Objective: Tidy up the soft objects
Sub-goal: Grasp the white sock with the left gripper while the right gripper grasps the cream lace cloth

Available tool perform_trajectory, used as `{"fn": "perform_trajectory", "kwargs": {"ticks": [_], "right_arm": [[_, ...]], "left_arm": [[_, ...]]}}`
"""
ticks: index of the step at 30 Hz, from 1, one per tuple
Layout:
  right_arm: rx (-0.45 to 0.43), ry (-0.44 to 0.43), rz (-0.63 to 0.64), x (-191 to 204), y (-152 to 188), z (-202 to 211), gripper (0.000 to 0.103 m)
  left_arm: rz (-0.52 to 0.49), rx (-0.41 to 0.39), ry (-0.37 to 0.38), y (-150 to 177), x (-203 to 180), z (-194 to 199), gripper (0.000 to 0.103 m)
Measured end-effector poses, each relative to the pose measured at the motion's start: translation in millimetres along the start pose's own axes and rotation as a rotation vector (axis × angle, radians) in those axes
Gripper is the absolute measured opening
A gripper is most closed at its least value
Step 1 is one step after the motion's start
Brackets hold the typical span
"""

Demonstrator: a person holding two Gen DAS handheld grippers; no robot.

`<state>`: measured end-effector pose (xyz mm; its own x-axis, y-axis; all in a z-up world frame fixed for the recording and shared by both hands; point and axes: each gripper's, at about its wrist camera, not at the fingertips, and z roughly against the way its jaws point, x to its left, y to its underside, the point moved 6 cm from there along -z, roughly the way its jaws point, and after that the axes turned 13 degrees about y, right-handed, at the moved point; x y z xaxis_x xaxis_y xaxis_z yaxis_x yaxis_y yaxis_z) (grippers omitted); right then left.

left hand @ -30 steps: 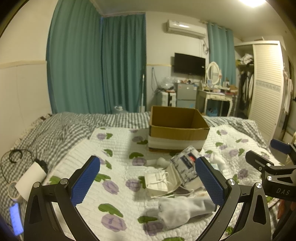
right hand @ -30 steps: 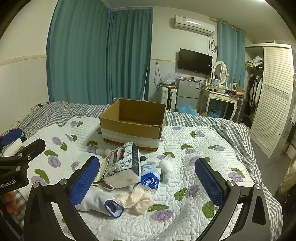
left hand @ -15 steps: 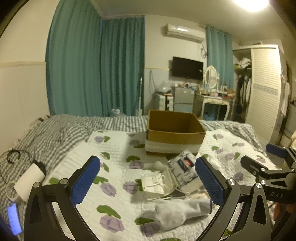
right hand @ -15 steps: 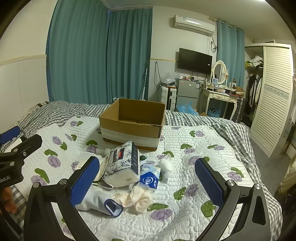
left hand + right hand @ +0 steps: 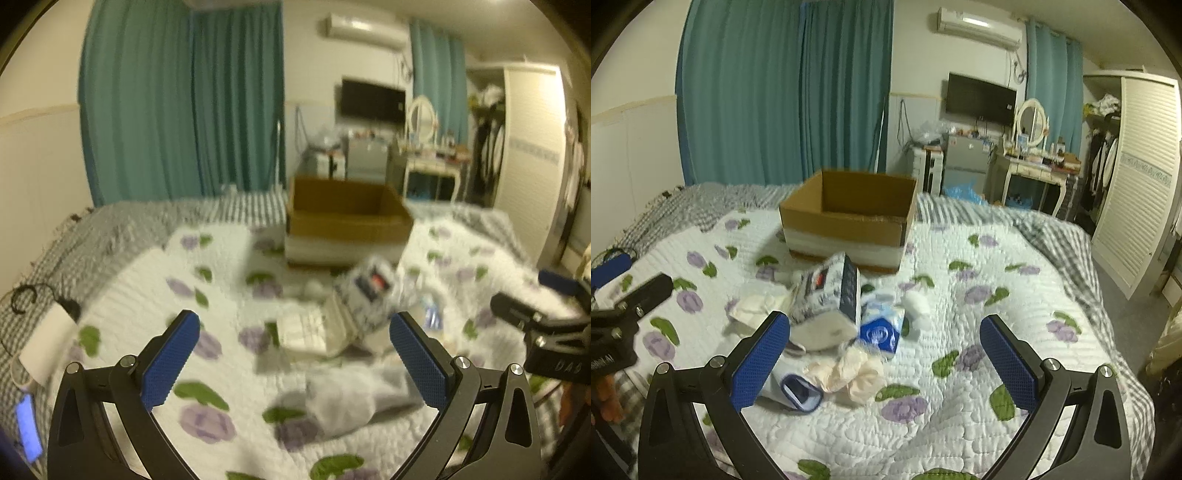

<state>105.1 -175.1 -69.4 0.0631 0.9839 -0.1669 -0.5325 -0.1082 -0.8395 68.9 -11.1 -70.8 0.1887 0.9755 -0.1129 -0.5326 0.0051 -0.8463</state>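
An open cardboard box (image 5: 849, 218) stands on the quilted bed; it also shows in the left wrist view (image 5: 347, 218). In front of it lies a pile: a patterned tissue pack (image 5: 831, 299) (image 5: 369, 295), a blue packet (image 5: 881, 328), a cream crumpled cloth (image 5: 849, 373), a white sock with a blue cuff (image 5: 792, 391) (image 5: 351, 398) and a white cotton ball (image 5: 916, 302). My left gripper (image 5: 295, 358) is open and empty, above the bed near the sock. My right gripper (image 5: 884, 360) is open and empty, over the cream cloth.
A phone (image 5: 27, 424), a white charger (image 5: 44, 343) and a cable lie at the bed's left edge. Teal curtains, a dressing table (image 5: 1034, 170) and a white wardrobe (image 5: 1137, 177) stand beyond the bed. The bed's right edge drops to the floor.
Both grippers have moved forward and down toward the pile, which looks larger. The left view is blurred by motion. Both stay open.
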Motion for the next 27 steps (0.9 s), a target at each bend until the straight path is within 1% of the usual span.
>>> {"fn": "perform_trajectory", "kwargs": {"ticks": [3,6,7,9,12,14,15,16,18,19,20,22,23,24,25,27], "right_arm": [[0.054,-0.01,0.016,3,12,-15,0.103],[0.096,-0.006,0.033,6,23,-30,0.103],[0.109,-0.007,0.033,6,25,-34,0.103],[0.139,-0.017,0.026,5,30,-43,0.103],[0.171,-0.027,0.014,4,34,-51,0.103],[0.188,-0.031,0.01,4,36,-56,0.103],[0.198,-0.033,0.01,4,37,-59,0.103],[0.208,-0.036,0.012,6,38,-61,0.103],[0.225,-0.039,0.023,8,40,-65,0.103],[0.234,-0.036,0.033,11,42,-67,0.102],[0.238,-0.037,0.041,13,42,-68,0.101],[0.244,-0.043,0.056,18,44,-68,0.094],[0.243,-0.046,0.062,19,44,-68,0.094],[0.245,-0.047,0.067,21,44,-68,0.091],[0.248,-0.047,0.072,22,44,-69,0.086],[0.264,-0.055,0.085,26,44,-72,0.081]], "left_arm": [[-0.012,0.103,0.01,25,-8,-22,0.103],[-0.025,0.211,0.045,46,-19,-47,0.103],[-0.03,0.23,0.053,50,-21,-51,0.101],[-0.039,0.274,0.079,58,-28,-62,0.101],[-0.026,0.31,0.102,65,-30,-76,0.1],[0.007,0.339,0.162,68,-31,-83,0.086],[0.015,0.346,0.178,69,-32,-85,0.085],[0.013,0.346,0.183,70,-32,-86,0.082],[0.023,0.338,0.197,69,-30,-83,0.072],[0.036,0.327,0.204,67,-28,-81,0.064],[0.049,0.316,0.209,66,-25,-78,0.054],[0.082,0.302,0.217,62,-20,-72,0.05],[0.095,0.3,0.217,59,-17,-70,0.048],[0.109,0.289,0.21,56,-13,-65,0.047],[0.112,0.277,0.197,52,-9,-64,0.047],[0.113,0.24,0.172,40,-2,-53,0.047]]}}
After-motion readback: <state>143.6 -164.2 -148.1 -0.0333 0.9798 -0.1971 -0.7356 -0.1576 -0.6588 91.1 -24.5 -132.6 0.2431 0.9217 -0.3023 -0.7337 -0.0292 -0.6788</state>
